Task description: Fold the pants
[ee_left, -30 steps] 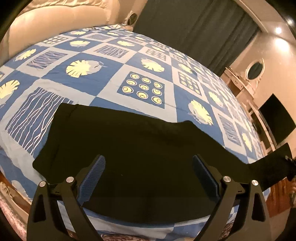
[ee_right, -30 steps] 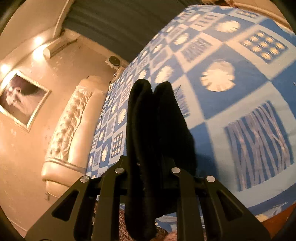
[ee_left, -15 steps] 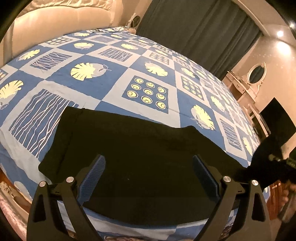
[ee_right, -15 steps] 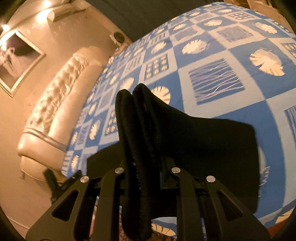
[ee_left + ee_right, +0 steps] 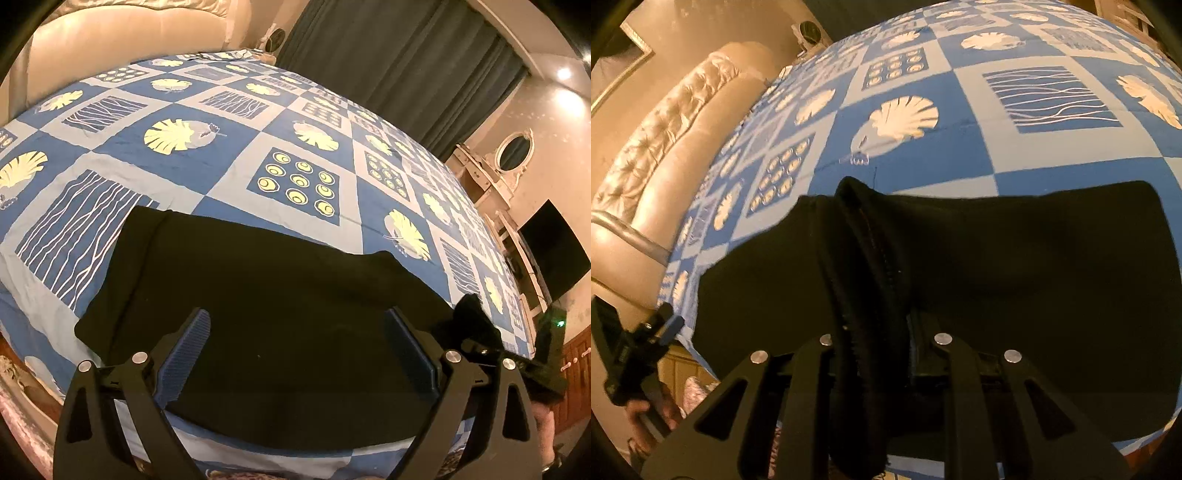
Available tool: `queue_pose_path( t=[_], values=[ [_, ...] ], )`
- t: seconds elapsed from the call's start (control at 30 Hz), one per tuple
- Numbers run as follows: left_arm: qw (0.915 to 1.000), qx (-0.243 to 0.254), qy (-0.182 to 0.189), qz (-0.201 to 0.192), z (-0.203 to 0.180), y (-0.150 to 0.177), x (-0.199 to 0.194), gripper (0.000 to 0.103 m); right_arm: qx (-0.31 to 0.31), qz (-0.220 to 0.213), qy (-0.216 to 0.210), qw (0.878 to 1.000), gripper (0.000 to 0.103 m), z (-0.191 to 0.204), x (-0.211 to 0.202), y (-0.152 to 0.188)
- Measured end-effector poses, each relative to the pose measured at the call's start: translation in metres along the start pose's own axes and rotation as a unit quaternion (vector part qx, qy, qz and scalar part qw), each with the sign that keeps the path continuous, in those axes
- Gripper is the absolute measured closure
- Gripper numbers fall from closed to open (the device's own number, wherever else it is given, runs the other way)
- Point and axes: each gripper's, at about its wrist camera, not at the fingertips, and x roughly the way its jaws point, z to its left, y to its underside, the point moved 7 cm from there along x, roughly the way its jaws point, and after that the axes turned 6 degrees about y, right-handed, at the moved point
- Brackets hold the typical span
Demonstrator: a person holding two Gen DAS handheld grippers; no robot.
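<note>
- We are working with black pants that are lying flat across the near edge of the bed, filling the lower middle of the left wrist frame.
- We are holding the left tool wide open above the cloth, gripping nothing.
- We are pinching a bunched hem end of the pants in the right tool, jaws nearly shut on it; in the right wrist frame the fold is standing up at centre, over the flat part.
- We are judging the cloth soft, limp and light: it is draping and sagging wherever unsupported, so it likely needs laying down, not dropping.
- We are judging thick seams and hems the best holds, since thin single layers may slip or wrinkle.
- We are seeing the left tool small at lower left of the right wrist frame.
</note>
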Motion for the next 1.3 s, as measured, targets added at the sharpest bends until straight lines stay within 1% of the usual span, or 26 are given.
queue_pose_path(
  t=[0.07,0.17,0.27,0.3,0.33,0.4,0.5,0.53,0.57,0.6,0.63,0.7,0.77,0.83,0.9,0.93,0.97,1.03,1.07,1.1,1.17,1.23,1.27,1.3],
  values=[
    [1.0,-0.001,0.0,0.0,0.001,0.0,0.0,0.009,-0.004,0.004,0.007,1.0,0.085,0.004,0.006,0.004],
    [1.0,-0.006,0.001,0.003,0.002,0.002,0.002,0.009,-0.005,0.01,0.011,1.0,0.081,0.007,0.014,0.009],
    [0.9999,-0.011,0.003,0.005,0.003,0.003,0.003,0.009,-0.007,0.011,0.012,1.0,0.074,0.011,0.018,0.013],
    [0.9999,-0.012,0.004,0.005,0.003,0.003,0.003,0.009,-0.008,0.011,0.012,1.0,0.07,0.012,0.019,0.014],
    [0.9999,-0.012,0.004,0.005,0.002,0.004,0.004,0.009,-0.011,0.011,0.009,1.0,0.068,0.016,0.02,0.016],
    [0.9999,-0.009,0.003,0.006,0.002,0.004,0.004,0.009,-0.017,0.013,0.006,1.0,0.058,0.023,0.021,0.018],
    [0.9999,-0.009,0.004,0.008,0.002,0.005,0.005,0.009,-0.032,0.02,-0.011,0.999,0.055,0.039,0.023,0.024],
    [0.9999,-0.009,0.004,0.008,0.002,0.006,0.005,0.009,-0.039,0.03,-0.025,0.998,0.055,0.048,0.026,0.028],
    [0.9999,-0.009,0.004,0.009,0.002,0.006,0.005,0.009,-0.044,0.035,-0.03,0.998,0.05,0.054,0.026,0.031],
    [0.9999,-0.009,0.004,0.009,0.002,0.006,0.006,0.009,-0.052,0.034,-0.03,0.998,0.042,0.059,0.026,0.033],
    [0.9999,-0.009,0.004,0.009,0.002,0.006,0.006,0.009,-0.059,0.033,-0.032,0.997,0.039,0.063,0.025,0.035],
    [0.9999,-0.01,0.003,0.009,0.002,0.006,0.006,0.009,-0.078,0.039,-0.049,0.995,0.038,0.075,0.021,0.042],
    [0.9999,-0.012,0.004,0.009,0.002,0.007,0.006,0.009,-0.087,0.043,-0.074,0.993,0.038,0.082,0.012,0.047],
    [0.9998,-0.013,0.005,0.011,0.003,0.007,0.006,0.009,-0.08,0.055,-0.129,0.987,0.038,0.087,-0.003,0.052],
    [0.9998,-0.015,0.007,0.012,0.004,0.009,0.007,0.009,-0.076,0.049,-0.156,0.984,0.038,0.083,-0.024,0.05],
    [0.9998,-0.016,0.007,0.012,0.005,0.009,0.007,0.009,-0.077,0.044,-0.162,0.983,0.038,0.08,-0.034,0.049],
    [0.9997,-0.018,0.008,0.011,0.005,0.009,0.007,0.009,-0.078,0.032,-0.166,0.982,0.038,0.07,-0.049,0.044],
    [0.9997,-0.019,0.009,0.01,0.005,0.009,0.007,0.009,-0.07,0.007,-0.163,0.984,0.035,0.04,-0.08,0.031],
    [0.9997,-0.019,0.009,0.008,0.004,0.009,0.006,0.009,-0.065,-0.001,-0.158,0.985,0.03,0.025,-0.09,0.027],
    [0.9997,-0.019,0.012,0.005,0.003,0.009,0.006,0.009,-0.052,-0.013,-0.146,0.988,0.027,0.001,-0.103,0.02],
    [0.9997,-0.019,0.016,-0.001,0.001,0.008,0.005,0.009,-0.024,-0.03,-0.12,0.992,0.027,-0.045,-0.121,0.01],
    [0.9997,-0.019,0.017,-0.004,0.0,0.008,0.005,0.009,0.018,-0.038,-0.09,0.995,0.027,-0.098,-0.129,0.005],
    [0.9997,-0.019,0.018,-0.004,-0.001,0.009,0.005,0.009,0.062,-0.038,-0.078,0.994,0.027,-0.135,-0.131,0.007],
    [0.9997,-0.018,0.016,-0.003,-0.002,0.01,0.006,0.009,0.091,-0.033,-0.084,0.992,0.027,-0.156,-0.13,0.009]
  ],
)
